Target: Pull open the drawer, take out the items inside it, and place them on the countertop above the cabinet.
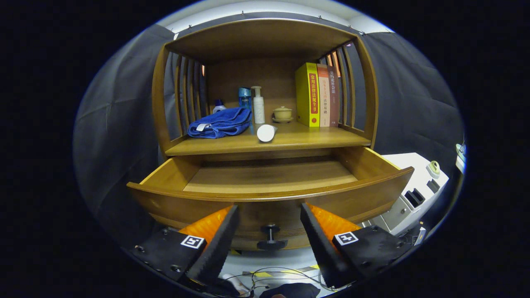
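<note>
Drawer (269,178) pulled out — its wooden floor bare. Gripper (269,225) spread open, the knob (271,236) between its fingers, untouched. Far countertop (314,140): blue towel (220,123) left, books (316,100) right.

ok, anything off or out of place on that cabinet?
One thing: the white tube lies on its side at the front of the countertop, while the bottles behind it stand upright. The blue towel is bunched loosely. The drawer is pulled open. The gripper is open, fingers either side of the drawer knob.
</note>
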{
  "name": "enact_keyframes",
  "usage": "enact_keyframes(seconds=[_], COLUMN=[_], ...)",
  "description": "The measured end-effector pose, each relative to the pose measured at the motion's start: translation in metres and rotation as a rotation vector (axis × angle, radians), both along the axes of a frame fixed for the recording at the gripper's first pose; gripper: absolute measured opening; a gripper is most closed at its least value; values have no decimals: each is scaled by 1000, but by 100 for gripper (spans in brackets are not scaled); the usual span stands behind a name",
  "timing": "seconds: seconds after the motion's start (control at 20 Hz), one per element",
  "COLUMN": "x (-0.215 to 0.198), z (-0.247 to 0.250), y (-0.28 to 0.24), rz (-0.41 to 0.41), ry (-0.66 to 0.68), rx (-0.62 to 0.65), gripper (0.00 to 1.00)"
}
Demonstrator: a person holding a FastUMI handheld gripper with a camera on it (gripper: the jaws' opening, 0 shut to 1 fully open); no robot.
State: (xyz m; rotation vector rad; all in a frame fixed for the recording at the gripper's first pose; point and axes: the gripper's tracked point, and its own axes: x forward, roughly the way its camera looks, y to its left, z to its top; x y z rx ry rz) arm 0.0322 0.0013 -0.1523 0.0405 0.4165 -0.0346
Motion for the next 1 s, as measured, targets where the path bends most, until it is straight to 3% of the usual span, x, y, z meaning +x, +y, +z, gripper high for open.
enact_keyframes(seconds=[1.0], x=[118], z=[-10], y=[-3], rz=[-5], ry=[-76], rx=[-49], gripper=[99])
